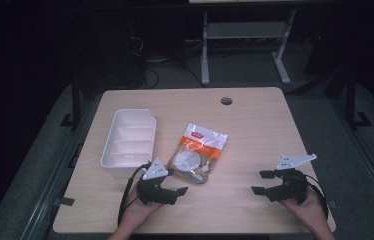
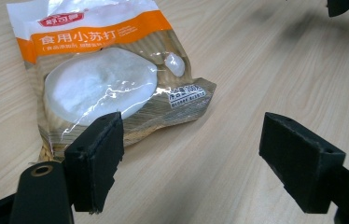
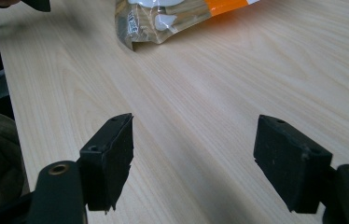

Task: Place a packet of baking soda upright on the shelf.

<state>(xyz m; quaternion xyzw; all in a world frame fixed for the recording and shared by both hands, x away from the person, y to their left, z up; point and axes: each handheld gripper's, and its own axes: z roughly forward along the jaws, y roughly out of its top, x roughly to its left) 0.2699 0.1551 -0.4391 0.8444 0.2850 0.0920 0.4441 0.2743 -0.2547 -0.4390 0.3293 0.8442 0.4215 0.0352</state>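
A clear and orange plastic pouch [image 1: 198, 151] holding white powder lies flat at the middle of the wooden table [image 1: 255, 130]. My left gripper [image 1: 177, 182] stands open just in front of the pouch's near corner, held by a hand at the table's front left. In the left gripper view the pouch [image 2: 102, 79] lies just beyond the left jaw, nothing between the jaws of the gripper [image 2: 191, 158]. My right gripper [image 1: 261, 182] is open at the front right, apart from the pouch. Its own view has bare wood between the jaws of the gripper [image 3: 193, 158] and the pouch's corner [image 3: 163, 21] far off.
A white divided tray [image 1: 127, 140] stands left of the pouch, near the left gripper. A round cable hole [image 1: 226, 101] sits at the table's far edge. Beyond the table are a dark floor and desk legs [image 1: 205, 50].
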